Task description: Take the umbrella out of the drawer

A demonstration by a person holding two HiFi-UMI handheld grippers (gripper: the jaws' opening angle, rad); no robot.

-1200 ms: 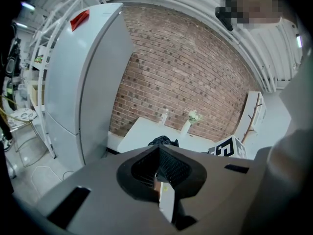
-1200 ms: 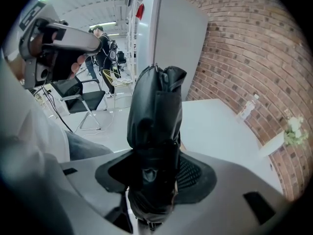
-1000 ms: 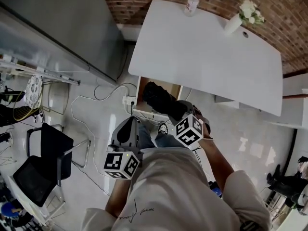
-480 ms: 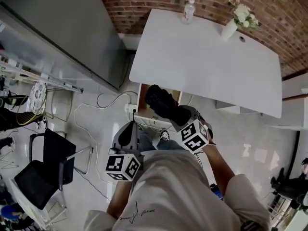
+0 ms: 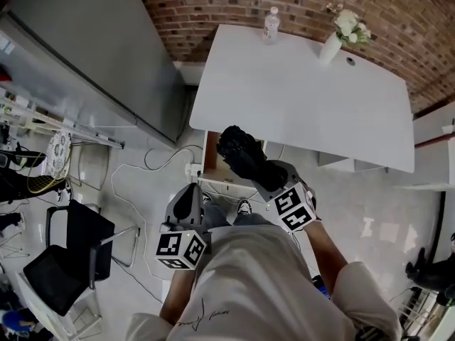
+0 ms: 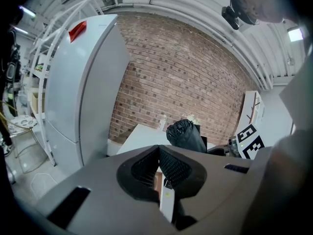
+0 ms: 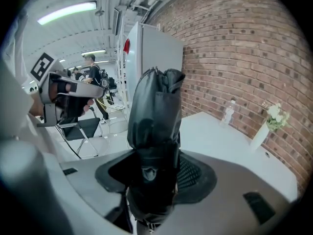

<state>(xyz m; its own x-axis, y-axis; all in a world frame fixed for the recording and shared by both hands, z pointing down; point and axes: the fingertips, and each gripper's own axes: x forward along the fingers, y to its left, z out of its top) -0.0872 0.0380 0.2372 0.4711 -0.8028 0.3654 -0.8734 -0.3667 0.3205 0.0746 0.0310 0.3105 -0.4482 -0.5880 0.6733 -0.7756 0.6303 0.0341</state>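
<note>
Left gripper [image 6: 159, 169] near the waist, jaws together on nothing, right gripper [image 7: 154, 176] clamped round the folded black umbrella [image 5: 242, 152], umbrella clear above the open drawer [image 5: 210, 163], white table [image 5: 306, 94] beyond, bottle [image 5: 270, 25] and vase [image 5: 330, 47] at its far edge.

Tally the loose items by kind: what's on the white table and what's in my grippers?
Water bottle: 1, on the table
Vase of flowers: 1, on the table
Umbrella: 1, clamped in the right gripper
Total: 3
</note>
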